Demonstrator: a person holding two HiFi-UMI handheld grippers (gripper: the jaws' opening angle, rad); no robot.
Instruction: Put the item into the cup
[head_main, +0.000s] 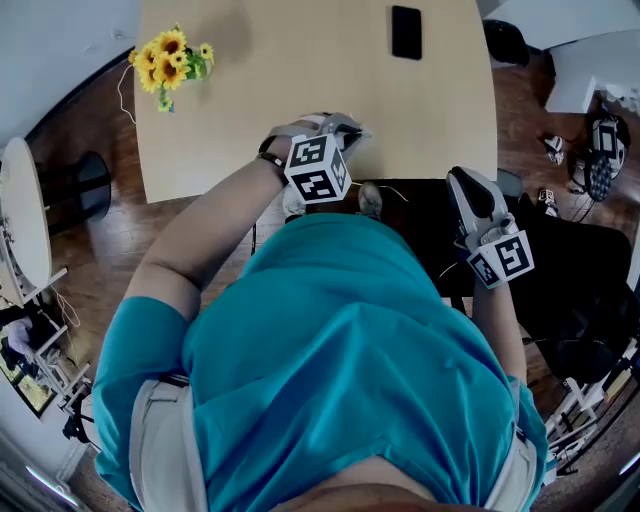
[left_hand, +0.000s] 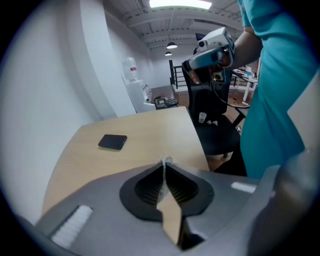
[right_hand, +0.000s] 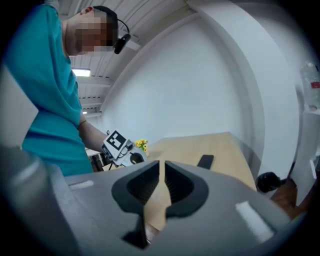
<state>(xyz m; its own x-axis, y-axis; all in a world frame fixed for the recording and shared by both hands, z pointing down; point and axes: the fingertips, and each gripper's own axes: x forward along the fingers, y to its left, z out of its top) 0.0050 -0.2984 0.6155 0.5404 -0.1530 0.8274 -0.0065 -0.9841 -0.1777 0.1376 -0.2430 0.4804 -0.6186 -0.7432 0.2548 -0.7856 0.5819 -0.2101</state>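
Teal shirt (head_main: 340, 380) fills the lower half of the head view, closest to cam. Above it, the left gripper (head_main: 352, 130) hangs over the near edge of the wooden table (head_main: 300, 70) at frame centre. The right gripper (head_main: 463, 180) sits off the table at centre right, over a black chair (head_main: 590, 270). Sunflowers (head_main: 172, 55) stand upper left on the tabletop. A black phone (head_main: 406, 32) lies top centre, long axis running straight away from the person. No cup shows in any view, nor any obvious item for it, so which way they lie from the tongs can't be told. The left gripper is nearer the tabletop, w/ the phone up and right of it.

Left gripper view: jaws pressed together, nothing btwn them. Phone left of centre; right gripper held up at upper right.

Right gripper view: jaws closed to a thin slit, empty. Left gripper centre left, sunflowers just behind it, phone right of centre.
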